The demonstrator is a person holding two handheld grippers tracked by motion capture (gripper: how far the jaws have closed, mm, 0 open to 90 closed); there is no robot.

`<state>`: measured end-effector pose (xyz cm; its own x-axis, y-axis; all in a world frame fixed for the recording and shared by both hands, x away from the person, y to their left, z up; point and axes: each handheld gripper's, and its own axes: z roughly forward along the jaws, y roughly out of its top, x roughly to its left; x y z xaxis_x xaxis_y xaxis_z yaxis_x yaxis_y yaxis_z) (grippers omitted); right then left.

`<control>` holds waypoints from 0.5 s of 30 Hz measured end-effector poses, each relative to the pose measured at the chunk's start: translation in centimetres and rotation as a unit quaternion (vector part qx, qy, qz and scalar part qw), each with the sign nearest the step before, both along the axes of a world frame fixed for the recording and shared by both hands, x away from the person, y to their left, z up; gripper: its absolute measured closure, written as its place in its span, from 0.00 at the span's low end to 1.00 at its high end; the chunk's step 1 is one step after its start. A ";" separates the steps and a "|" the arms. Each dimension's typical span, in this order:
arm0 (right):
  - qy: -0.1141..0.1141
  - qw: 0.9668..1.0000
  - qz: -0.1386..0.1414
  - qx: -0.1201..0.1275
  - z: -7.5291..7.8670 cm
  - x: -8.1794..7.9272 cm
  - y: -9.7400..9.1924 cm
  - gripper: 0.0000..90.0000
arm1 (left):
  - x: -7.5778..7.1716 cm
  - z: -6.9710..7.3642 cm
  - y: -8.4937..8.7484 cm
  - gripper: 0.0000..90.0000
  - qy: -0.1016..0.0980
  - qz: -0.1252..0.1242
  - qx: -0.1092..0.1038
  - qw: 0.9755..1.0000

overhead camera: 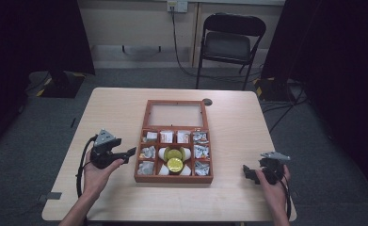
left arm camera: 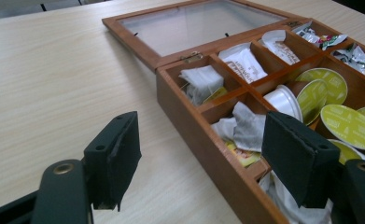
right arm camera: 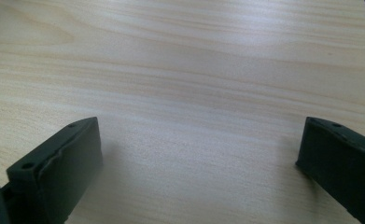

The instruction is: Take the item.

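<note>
Sachet print (overhead camera: 183, 136): too small for me to read from the high view.
Wooden box (left arm camera: 208, 140): I see its right side cut off by the frame.

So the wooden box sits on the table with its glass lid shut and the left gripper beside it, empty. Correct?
Not quite: the lid is open, lying flat behind the wooden box, as the high view shows. The left gripper is beside the box, jaws empty.

Left tool (overhead camera: 130, 153) and right tool (overhead camera: 247, 172) open.
</note>
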<state>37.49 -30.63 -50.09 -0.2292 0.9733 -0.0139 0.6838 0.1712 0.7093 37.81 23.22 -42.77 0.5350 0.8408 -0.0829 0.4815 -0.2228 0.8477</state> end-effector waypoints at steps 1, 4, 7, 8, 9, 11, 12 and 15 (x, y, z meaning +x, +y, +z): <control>0.000 1.000 0.000 0.000 0.0 0.0 0.0 0.00 | 0.1 0.0 -0.3 0.31 -0.001 -0.003 -0.005 1.000; 0.000 1.000 0.000 0.000 0.0 0.0 0.0 0.00 | 0.4 0.1 -0.8 0.31 0.006 -0.013 -0.006 1.000; 0.000 1.000 0.001 0.000 0.0 0.0 0.0 0.00 | 0.7 0.3 -1.5 0.31 0.004 -0.016 -0.018 1.000; 0.000 1.000 0.000 0.000 0.0 0.0 0.0 0.00 | 0.8 0.3 -1.7 0.31 0.005 -0.019 -0.019 1.000; 0.000 1.000 0.000 0.000 0.0 0.0 0.0 0.00 | 0.9 0.4 -2.0 0.31 0.006 -0.023 -0.019 1.000; 0.000 1.000 0.000 0.000 0.0 0.0 0.0 0.00 | 0.9 0.5 -2.4 0.32 0.007 -0.030 -0.020 0.999; 0.000 1.000 0.000 0.000 0.0 0.0 0.0 0.00 | 1.0 0.5 -2.7 0.32 0.007 -0.033 -0.019 0.999; 0.000 1.000 0.001 0.000 0.0 0.0 0.0 0.00 | 1.0 0.6 -3.3 0.33 0.008 -0.044 -0.024 0.999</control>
